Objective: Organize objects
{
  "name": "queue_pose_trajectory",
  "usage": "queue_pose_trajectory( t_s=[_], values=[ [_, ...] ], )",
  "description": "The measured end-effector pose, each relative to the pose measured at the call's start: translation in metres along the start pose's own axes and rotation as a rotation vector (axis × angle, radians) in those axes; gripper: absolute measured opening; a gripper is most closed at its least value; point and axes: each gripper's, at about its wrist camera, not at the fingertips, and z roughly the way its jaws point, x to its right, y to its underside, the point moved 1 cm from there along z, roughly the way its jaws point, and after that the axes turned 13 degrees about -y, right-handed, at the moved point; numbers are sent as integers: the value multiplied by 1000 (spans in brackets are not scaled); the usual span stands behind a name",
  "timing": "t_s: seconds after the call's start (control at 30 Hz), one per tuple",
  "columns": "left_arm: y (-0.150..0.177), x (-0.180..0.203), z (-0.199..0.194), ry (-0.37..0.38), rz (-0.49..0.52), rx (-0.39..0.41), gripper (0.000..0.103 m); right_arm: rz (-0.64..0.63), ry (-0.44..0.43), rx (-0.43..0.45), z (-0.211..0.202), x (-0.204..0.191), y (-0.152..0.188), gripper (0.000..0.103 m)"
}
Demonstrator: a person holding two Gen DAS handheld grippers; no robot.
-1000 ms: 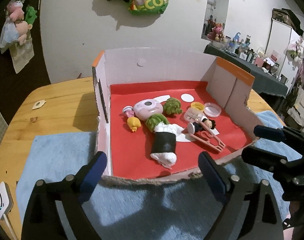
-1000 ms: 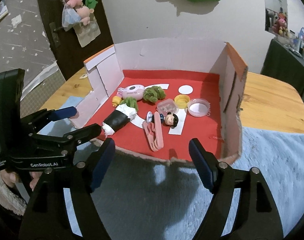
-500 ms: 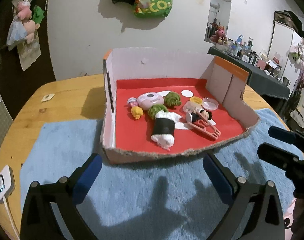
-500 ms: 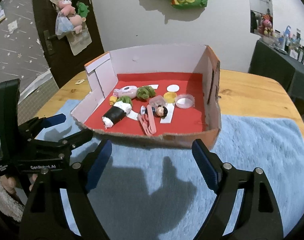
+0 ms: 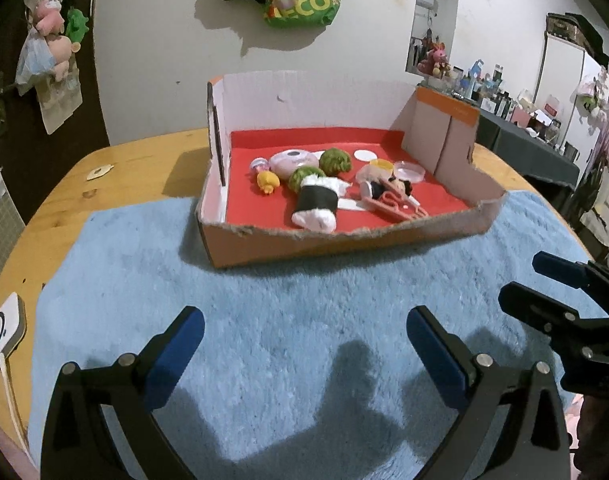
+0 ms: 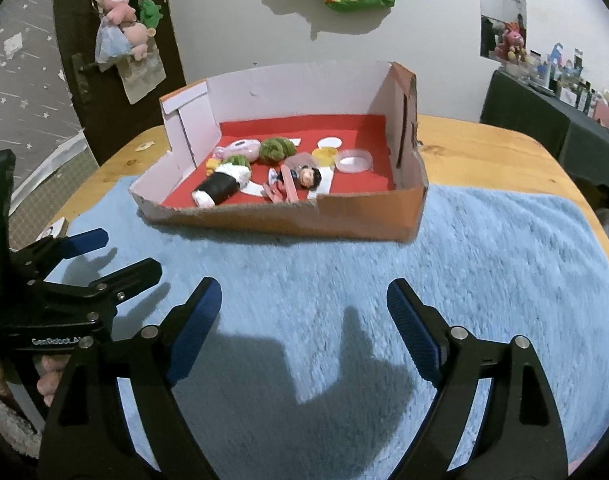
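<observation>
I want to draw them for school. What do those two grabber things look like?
Both are black metal. The left gripper and right gripper each have two long angled fingers with blue ribbed pads inside and small silver rivets. White lettering runs along the left one's side. A fuzzy pale sleeve cuff shows behind it.

A cardboard box (image 6: 344, 222) lined in red and filled with small toys (image 6: 220, 186) is seen on a blue mat (image 6: 484, 280), beyond the empty, wide-spread right gripper (image 6: 304, 320).
</observation>
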Motion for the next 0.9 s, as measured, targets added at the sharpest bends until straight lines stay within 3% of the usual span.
queue_pose_trajectory(
  t_s=[0.9],
  values=[
    [29,-3,11,-44,-25,-38,103,36,-8,7,10,9,38,86]
  ],
)
